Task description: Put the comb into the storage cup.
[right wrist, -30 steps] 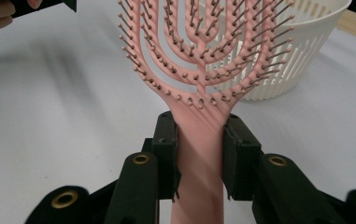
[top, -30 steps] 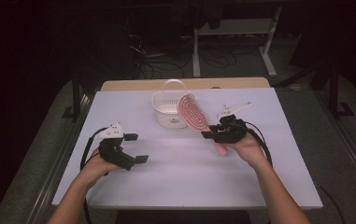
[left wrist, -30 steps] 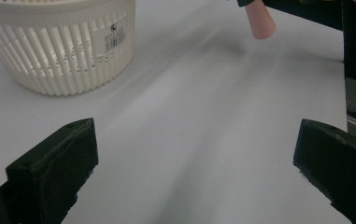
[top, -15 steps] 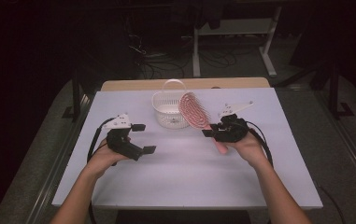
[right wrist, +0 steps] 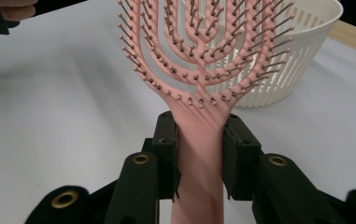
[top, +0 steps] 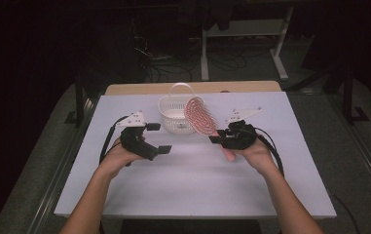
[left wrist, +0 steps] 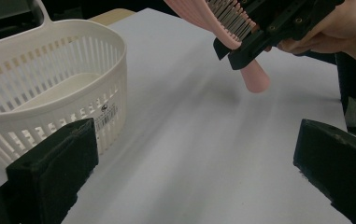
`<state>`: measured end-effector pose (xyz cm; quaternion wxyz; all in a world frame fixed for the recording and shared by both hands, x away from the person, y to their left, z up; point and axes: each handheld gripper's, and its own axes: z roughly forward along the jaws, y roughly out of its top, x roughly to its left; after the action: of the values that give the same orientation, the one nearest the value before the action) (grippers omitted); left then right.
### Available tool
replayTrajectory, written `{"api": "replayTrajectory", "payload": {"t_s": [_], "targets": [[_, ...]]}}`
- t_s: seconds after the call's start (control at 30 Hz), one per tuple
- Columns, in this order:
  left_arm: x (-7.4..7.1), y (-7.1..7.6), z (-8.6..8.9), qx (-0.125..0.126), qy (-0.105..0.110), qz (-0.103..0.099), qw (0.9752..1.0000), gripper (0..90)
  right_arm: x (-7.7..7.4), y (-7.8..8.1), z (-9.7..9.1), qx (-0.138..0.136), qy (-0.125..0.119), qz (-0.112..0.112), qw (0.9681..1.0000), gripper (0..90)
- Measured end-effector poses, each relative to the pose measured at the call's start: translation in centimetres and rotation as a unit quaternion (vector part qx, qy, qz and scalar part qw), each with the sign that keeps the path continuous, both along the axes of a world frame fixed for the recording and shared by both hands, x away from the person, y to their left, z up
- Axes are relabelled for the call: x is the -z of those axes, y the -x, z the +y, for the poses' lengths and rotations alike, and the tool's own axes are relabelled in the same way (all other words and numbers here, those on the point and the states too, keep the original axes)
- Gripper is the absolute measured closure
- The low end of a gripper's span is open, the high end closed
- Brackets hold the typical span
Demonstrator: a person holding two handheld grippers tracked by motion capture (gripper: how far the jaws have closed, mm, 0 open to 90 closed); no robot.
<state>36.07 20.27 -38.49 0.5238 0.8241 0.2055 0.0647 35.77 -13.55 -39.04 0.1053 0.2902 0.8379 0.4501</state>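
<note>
My right gripper [top: 217,136] is shut on the neck of a pink hairbrush [top: 200,116], whose bristled head tilts up toward the white slatted basket [top: 172,117]. In the right gripper view both pads [right wrist: 166,149] press the brush handle [right wrist: 199,126], and the basket [right wrist: 302,46] stands just behind the head. My left gripper [top: 158,138] hovers open and empty to the left of the basket. In the left gripper view its jaws [left wrist: 194,163] stand wide apart, the basket [left wrist: 49,79] is close on the left, and the brush handle end [left wrist: 256,79] hangs from the right gripper [left wrist: 269,28] above the table.
A white sheet covers the table [top: 197,190], with a wooden strip [top: 251,87] along its far edge. The basket has a loop handle [top: 182,87] and looks empty inside. Cables trail from both grippers. Dark floor and desk legs lie beyond the table.
My left gripper has moved forward and right toward the basket, rising a little. The right gripper has kept still with the brush.
</note>
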Motion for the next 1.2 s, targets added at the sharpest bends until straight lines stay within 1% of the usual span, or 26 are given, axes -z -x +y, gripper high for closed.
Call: {"api": "replayTrajectory", "payload": {"t_s": [0.13,0.33,0.6,0.77,0.87,0.97,1.03,1.2], "targets": [[0.3,0.0,-0.4,0.000,0.005,0.001,1.0000,0.0,0.1,0.0,0.2,-0.002,-0.001,-0.001,1.0000,68.5],[0.6,0.1,-1.0,0.001,0.000,0.007,1.0000,0.0,0.4,0.1,0.7,-0.003,0.003,-0.002,1.0000,68.5],[0.4,0.4,-1.2,-0.001,0.008,0.008,0.9999,0.0,0.7,0.3,1.5,-0.007,-0.001,-0.002,1.0000,68.5],[0.3,0.5,-1.2,-0.001,0.009,0.008,0.9999,0.0,0.9,0.5,2.0,-0.009,-0.003,-0.001,0.9999,68.5],[0.3,0.6,-1.3,-0.004,0.010,0.004,0.9999,0.0,1.1,0.6,2.5,-0.016,-0.002,-0.001,0.9999,68.5],[0.2,0.7,-1.4,-0.004,0.012,0.004,0.9999,0.0,1.2,0.7,2.9,-0.022,0.000,-0.002,0.9998,68.5],[0.3,0.7,-1.5,-0.004,0.012,0.007,0.9999,0.0,1.3,0.8,3.3,-0.025,0.001,0.000,0.9997,68.5],[0.4,0.9,-1.7,-0.005,0.012,0.003,0.9999,0.0,1.4,1.1,3.9,-0.033,0.001,-0.003,0.9995,68.5]]}}
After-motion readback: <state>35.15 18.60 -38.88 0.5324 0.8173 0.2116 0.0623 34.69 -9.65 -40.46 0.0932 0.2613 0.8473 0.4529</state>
